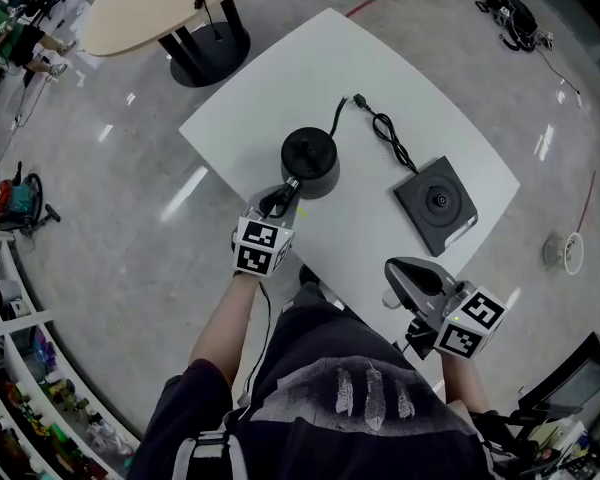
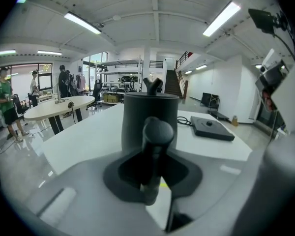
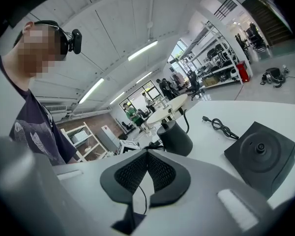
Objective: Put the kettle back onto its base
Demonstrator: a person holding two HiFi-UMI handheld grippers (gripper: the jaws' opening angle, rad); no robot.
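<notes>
The left gripper (image 1: pixel 279 204) pinches the handle (image 2: pixel 155 149) of the matte black round kettle (image 1: pixel 310 160), which stands on the white counter (image 1: pixel 280 78) just ahead of it, apparently ready for lifting. The square black base (image 1: pixel 436 204) lies ahead of the right gripper (image 3: pixel 146 170), which is pressed together and empty.

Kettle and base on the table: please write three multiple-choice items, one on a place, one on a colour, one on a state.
1. The kettle stands: A. on its base; B. on the table, apart from the base; C. lifted in the air.
2. The base is: A. white; B. red; C. black.
3. The left gripper is: A. shut on the kettle's handle; B. wide open; C. shut and empty.
Answers: 1 B, bare table shows between them; 2 C, it is a dark square plate; 3 A, the handle sits clamped between its jaws.
</notes>
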